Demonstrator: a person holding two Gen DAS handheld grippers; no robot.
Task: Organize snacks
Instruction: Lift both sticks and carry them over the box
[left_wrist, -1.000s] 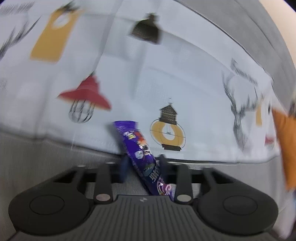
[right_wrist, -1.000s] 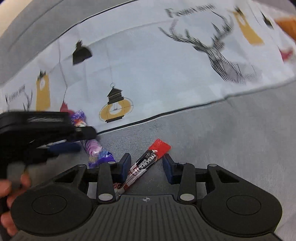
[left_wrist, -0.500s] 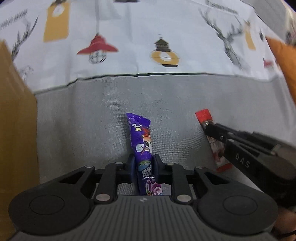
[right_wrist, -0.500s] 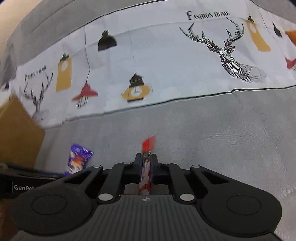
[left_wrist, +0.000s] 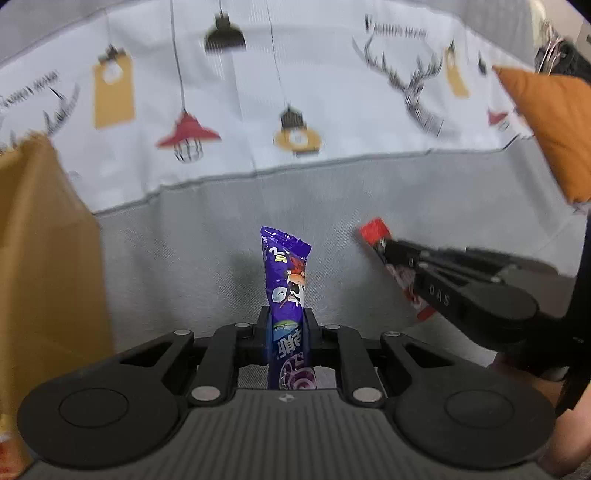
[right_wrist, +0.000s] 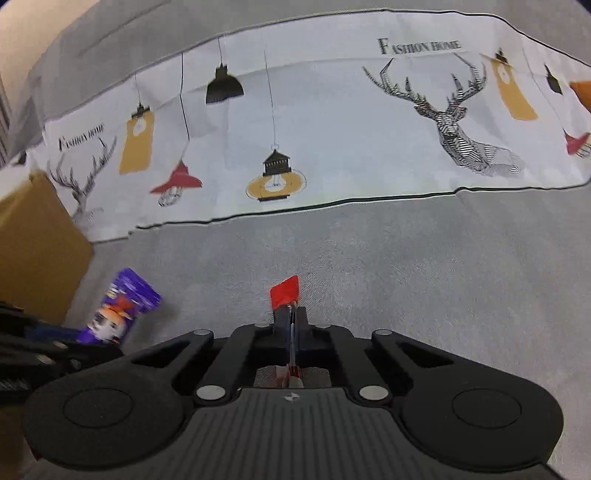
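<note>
**2 snack packets gripped above a grey cushion**

In the left wrist view, the left tongs (left_wrist: 287, 325) are seen closing on a purple snack packet (left_wrist: 286, 280), which stands between the pads and points toward 12 o'clock. At 3 o'clock from it, the right tongs (left_wrist: 388, 251) are seen gripping a red stick sachet (left_wrist: 373, 232), lifted clear of the fabric. Part of a hand (left_wrist: 565, 443) is visible at 4 o'clock.

In the right wrist view, the right tongs (right_wrist: 292, 321) are clamped fully together on the thin sachet (right_wrist: 285, 293), whose red end sticks out toward 12 o'clock. The purple packet (right_wrist: 123, 306) is seen at 9 o'clock, held by the left tongs (right_wrist: 79, 334).

Beneath both packets a grey cushion (left_wrist: 184, 258) is spread. A brown cardboard box (left_wrist: 40, 258) stands at 9 o'clock. Farther off, a white printed cloth (right_wrist: 332, 140) with lamps and deer is laid, and an orange pillow (left_wrist: 554, 129) is seen at 2 o'clock.
</note>
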